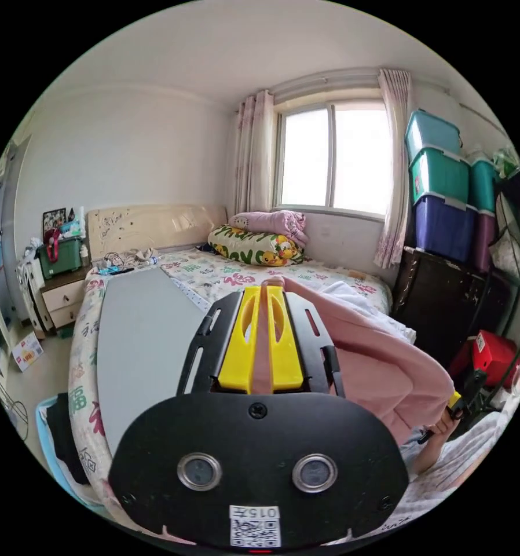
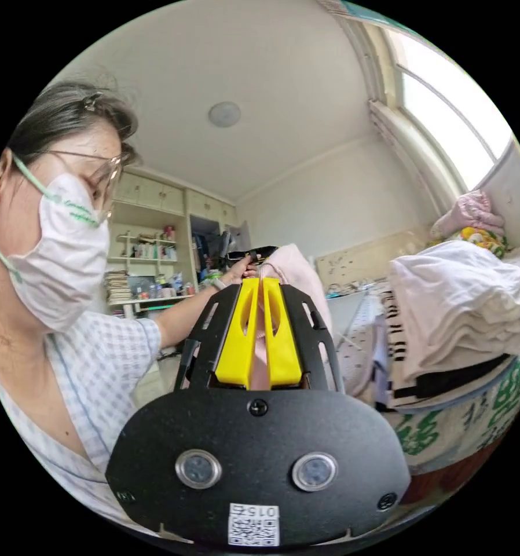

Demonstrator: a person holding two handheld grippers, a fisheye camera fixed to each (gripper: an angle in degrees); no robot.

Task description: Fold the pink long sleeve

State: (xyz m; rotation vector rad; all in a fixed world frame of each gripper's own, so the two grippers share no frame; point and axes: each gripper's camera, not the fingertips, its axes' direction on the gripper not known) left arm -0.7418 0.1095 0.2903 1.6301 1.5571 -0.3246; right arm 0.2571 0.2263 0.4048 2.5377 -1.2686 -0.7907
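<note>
Left claw [image 1: 264,289] pinches the pink long sleeve [image 1: 381,370]; right claw [image 2: 262,284] pinches it too. Garment hangs between both claws, held above the bed [image 1: 225,278].

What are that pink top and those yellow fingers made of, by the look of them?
The pink long sleeve looks like a soft, matte knit, perhaps cotton: it drapes in loose folds without shine. The yellow fingers look like moulded hard plastic: smooth, slightly glossy, with cut-out slots. The black frame around them could be plastic or painted metal.
</note>
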